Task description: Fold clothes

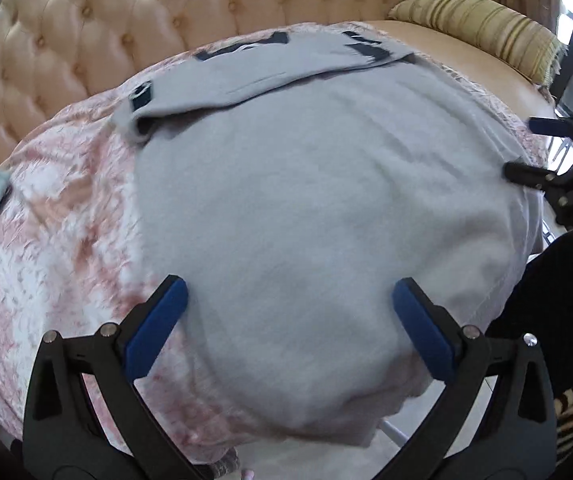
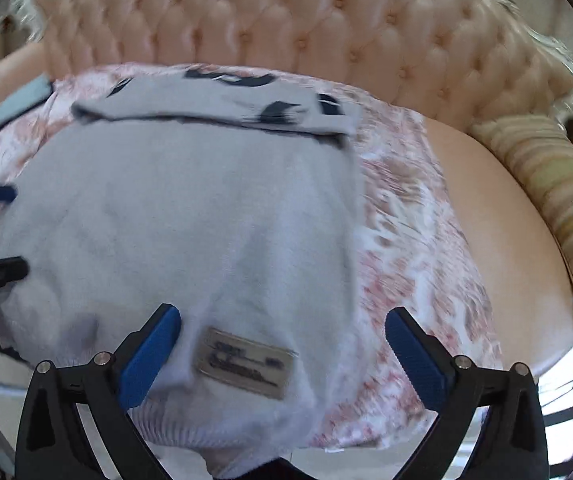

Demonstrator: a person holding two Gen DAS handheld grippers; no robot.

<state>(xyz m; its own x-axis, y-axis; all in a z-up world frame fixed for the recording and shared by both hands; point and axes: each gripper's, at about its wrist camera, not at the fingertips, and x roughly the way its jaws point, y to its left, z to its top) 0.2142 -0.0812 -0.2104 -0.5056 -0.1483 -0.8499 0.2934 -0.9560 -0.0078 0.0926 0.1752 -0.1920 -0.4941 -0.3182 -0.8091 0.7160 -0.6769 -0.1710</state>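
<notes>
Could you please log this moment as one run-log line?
left gripper: open | right gripper: open | grey garment: partly folded on pink cover

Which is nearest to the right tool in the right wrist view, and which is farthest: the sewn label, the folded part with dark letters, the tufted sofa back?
From the right tool:
1. Sewn label, between its open fingers, at the near hem.
2. Folded part with dark letters, at the garment's far end.
3. Tufted sofa back, behind everything.
</notes>
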